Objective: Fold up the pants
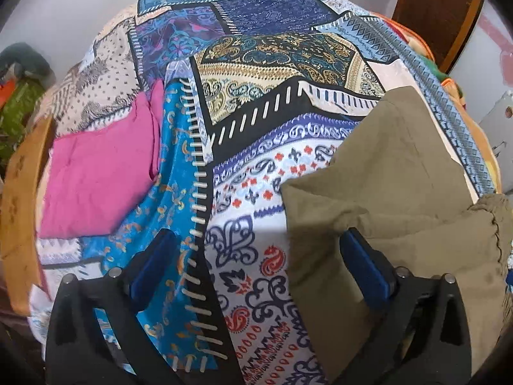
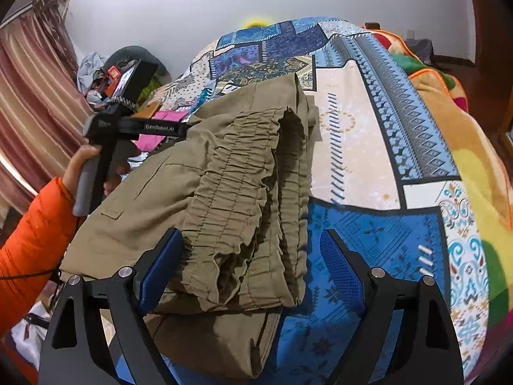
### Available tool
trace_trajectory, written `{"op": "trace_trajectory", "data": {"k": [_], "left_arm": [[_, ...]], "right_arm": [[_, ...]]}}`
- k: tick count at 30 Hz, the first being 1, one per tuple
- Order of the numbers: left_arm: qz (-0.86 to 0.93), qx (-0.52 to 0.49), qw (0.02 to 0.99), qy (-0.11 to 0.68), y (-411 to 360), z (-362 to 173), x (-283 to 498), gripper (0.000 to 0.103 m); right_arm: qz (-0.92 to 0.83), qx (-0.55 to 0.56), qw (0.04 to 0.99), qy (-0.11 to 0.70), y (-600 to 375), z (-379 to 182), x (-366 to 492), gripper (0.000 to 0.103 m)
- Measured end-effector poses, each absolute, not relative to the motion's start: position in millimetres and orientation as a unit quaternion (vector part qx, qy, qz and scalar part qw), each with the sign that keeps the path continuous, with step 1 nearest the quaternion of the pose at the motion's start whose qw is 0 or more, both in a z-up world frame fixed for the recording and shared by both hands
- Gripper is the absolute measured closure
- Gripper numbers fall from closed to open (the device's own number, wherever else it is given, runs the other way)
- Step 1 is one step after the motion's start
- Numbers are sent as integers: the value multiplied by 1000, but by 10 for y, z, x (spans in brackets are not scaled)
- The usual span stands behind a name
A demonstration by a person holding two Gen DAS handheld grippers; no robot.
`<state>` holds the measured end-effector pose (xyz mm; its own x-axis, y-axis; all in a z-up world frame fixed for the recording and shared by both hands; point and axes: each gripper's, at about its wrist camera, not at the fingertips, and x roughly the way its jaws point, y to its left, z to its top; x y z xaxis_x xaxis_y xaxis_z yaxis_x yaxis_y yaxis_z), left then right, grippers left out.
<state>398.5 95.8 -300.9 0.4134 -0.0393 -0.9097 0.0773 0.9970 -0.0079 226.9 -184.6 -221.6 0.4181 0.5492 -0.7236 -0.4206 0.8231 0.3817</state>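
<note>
Olive-green pants (image 2: pixel 224 192) lie folded on the patterned bedspread (image 2: pixel 352 147), their gathered elastic waistband (image 2: pixel 243 173) on top and facing me. My right gripper (image 2: pixel 256 266) is open, its blue pads either side of the waistband edge, left pad touching the cloth. My left gripper (image 1: pixel 259 256) is open just above the bed, its right pad against the left edge of the pants (image 1: pixel 384 192). In the right wrist view the left gripper's body (image 2: pixel 134 128), held by a hand in an orange sleeve, sits at the pants' left side.
A folded pink garment (image 1: pixel 96 173) lies on the bed to the left of the pants. A colourful blanket (image 2: pixel 465 147) runs along the bed's right side. Clutter and a curtain (image 2: pixel 32 112) stand at the left, a wooden door (image 1: pixel 439 9) at the far right.
</note>
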Motion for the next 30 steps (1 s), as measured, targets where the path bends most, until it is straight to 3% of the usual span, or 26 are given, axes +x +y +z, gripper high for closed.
{"op": "trace_trajectory", "data": {"k": [15, 24, 26, 28, 30], "left_arm": [[44, -18, 846, 531, 1206, -2773, 2766, 0], [25, -106, 836, 538, 1168, -2723, 1893, 0], [24, -115, 835, 537, 1147, -2694, 1799, 0], [20, -108, 841, 530, 1116, -2616, 1742, 7], [30, -96, 850, 517, 1113, -2515, 1705, 21]], "right_arm": [[253, 49, 866, 428, -2056, -1896, 2107, 18], [262, 17, 855, 447, -1956, -2111, 1755, 18], [261, 18, 858, 443, -2007, -2156, 1693, 24], [263, 27, 855, 446, -2061, -2179, 1676, 34], [268, 42, 851, 450, -2112, -2177, 1671, 48]]}}
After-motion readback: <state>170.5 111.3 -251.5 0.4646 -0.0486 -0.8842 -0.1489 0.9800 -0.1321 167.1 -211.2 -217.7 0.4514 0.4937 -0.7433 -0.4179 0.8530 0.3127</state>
